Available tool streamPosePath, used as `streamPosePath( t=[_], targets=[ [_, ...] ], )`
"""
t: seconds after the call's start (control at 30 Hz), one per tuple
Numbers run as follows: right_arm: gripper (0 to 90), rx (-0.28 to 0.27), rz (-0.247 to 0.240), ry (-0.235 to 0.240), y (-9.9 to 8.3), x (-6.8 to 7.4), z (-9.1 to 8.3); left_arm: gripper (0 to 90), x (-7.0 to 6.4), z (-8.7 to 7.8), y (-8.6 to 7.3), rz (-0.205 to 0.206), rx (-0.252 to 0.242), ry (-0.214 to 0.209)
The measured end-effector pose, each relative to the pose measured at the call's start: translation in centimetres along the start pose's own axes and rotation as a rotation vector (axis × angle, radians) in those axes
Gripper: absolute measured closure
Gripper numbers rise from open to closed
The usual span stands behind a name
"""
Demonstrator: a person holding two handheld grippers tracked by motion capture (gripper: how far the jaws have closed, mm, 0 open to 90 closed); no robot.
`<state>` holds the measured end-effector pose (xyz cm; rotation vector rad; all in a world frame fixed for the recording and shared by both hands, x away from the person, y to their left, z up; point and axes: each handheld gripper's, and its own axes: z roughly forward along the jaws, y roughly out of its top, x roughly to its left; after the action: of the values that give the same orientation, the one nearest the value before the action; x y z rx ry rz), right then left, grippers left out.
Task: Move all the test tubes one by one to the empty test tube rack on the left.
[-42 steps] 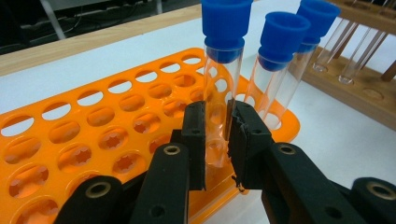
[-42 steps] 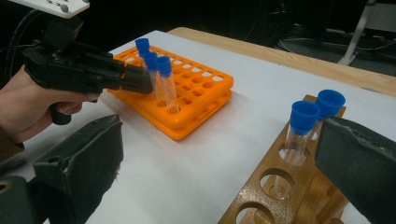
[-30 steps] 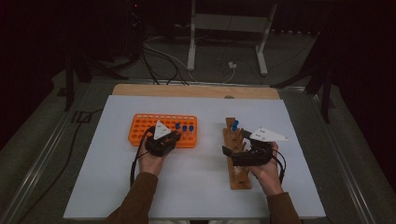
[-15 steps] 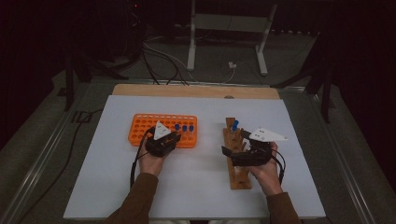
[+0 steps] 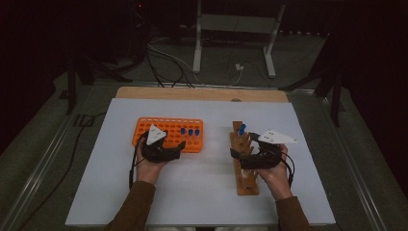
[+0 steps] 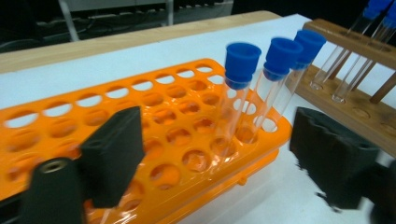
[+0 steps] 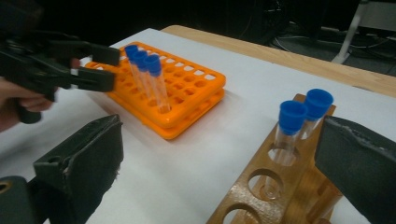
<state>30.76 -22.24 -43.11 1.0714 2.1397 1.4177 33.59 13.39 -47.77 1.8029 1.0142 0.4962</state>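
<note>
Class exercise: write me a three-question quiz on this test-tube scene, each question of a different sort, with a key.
1. How many blue-capped tubes stand in the orange rack?
2. True or false: the left gripper is shut on a tube.
3. Which rack lies under the right gripper: A orange, B wooden?

Key:
1. Three.
2. False; its jaws stand apart, holding nothing.
3. B, the wooden rack, which holds two capped tubes.
</note>
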Motion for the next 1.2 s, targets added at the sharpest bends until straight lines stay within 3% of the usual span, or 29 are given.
streamPosePath(
  t=[0.2,0.6,0.77,1.2],
  targets=[
    [1.2,0.013,0.001,-0.016,0.3,-0.7,0.3,2.0,0.5,-2.2,-0.3,0.003,-0.013,0.002],
    [2.5,0.03,0.023,-0.041,0.2,-2.0,1.4,1.0,1.5,-5.9,-1.3,0.006,-0.056,0.009],
    [4.7,0.034,0.01,-0.059,0.2,-2.0,1.6,1.0,1.4,-6.9,-1.4,0.005,-0.078,0.016],
    [22.9,0.04,0.012,-0.062,-0.1,-2.6,2.2,1.0,1.7,-7.9,-1.0,-0.02,-0.115,0.03]
  ],
)
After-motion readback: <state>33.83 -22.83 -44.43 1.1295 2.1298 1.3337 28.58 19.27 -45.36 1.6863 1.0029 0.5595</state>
